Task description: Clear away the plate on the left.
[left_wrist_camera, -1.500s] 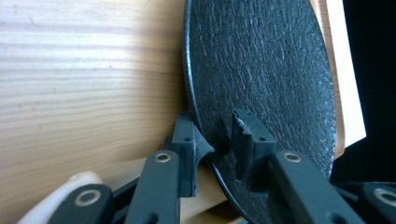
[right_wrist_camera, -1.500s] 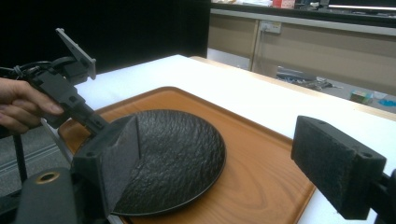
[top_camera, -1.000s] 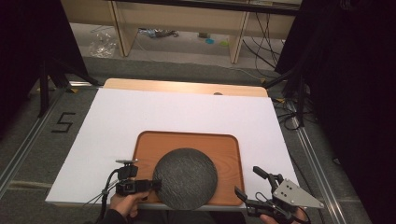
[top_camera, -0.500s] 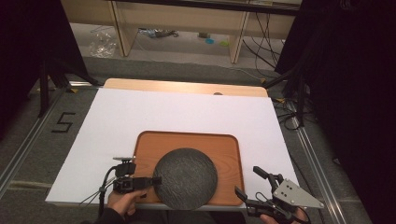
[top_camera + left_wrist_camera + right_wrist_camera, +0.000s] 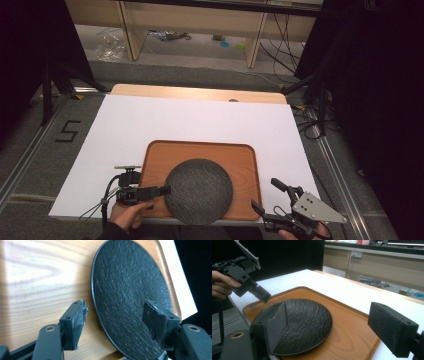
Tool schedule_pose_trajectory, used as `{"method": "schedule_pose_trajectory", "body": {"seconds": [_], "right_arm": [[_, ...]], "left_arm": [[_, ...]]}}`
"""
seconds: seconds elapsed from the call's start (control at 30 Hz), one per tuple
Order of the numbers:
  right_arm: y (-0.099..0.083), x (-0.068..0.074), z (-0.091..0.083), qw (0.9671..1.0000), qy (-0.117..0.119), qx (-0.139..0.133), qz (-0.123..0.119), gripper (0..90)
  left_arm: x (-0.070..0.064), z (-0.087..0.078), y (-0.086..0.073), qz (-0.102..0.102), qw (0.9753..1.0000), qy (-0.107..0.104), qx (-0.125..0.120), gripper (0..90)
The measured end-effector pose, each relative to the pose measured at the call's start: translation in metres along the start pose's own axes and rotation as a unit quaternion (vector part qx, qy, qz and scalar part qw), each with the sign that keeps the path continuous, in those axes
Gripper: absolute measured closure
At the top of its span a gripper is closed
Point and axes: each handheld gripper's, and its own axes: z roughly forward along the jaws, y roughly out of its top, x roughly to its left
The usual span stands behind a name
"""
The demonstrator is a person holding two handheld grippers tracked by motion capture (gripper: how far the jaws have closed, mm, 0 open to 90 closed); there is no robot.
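White covering spreads over the surface (image 5: 200, 120), and a wooden tray (image 5: 200, 152) sits at its near edge. On the tray lies a dark, rough-textured round plate (image 5: 199, 190), toward the near side, its rim reaching the tray's front lip. The left gripper (image 5: 162, 190) stands spread at the plate's left rim; in the left gripper view one jaw sits over the bare wood and the other over the plate's face, so the rim (image 5: 96, 315) runs between them, not yet pinched. The right gripper (image 5: 267, 197) waits released just off the tray's near right corner, holding nothing. To grip well, I judge the left gripper should slide one jaw under the rim, keep the other flat on the textured top, then close squarely so the plate does not tip or skid.
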Motion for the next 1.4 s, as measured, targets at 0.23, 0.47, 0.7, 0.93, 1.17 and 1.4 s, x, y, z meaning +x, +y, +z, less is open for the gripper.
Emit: {"method": "schedule_pose_trajectory", "body": {"seconds": [0.23,0.47,0.7,0.93,1.17,1.4], "right_arm": [[0.000,0.000,0.000,1.0000,-0.001,-0.002,0.001,16.8],[0.000,0.000,0.000,1.0000,-0.001,-0.002,0.001,16.8],[0.000,0.000,0.000,1.0000,0.000,-0.002,0.001,16.7],[0.000,0.000,0.000,1.0000,0.000,0.000,0.001,16.7],[0.000,0.002,0.000,0.9999,0.005,0.004,0.010,16.7],[0.000,0.002,-0.001,0.9998,0.005,0.015,0.008,16.6]], "left_arm": [[-0.003,-0.008,0.004,0.041,0.9989,-0.020,-0.012,29.8],[-0.007,-0.016,0.006,0.082,0.9957,-0.026,-0.035,26.0],[-0.013,-0.027,0.008,0.123,0.9879,-0.036,-0.087,21.8],[-0.021,-0.040,0.008,0.186,0.9732,-0.011,-0.135,21.0],[-0.025,-0.048,0.004,0.218,0.9625,-0.017,-0.161,20.5],[-0.034,-0.054,-0.005,0.297,0.9401,-0.007,-0.167,19.1]]}}
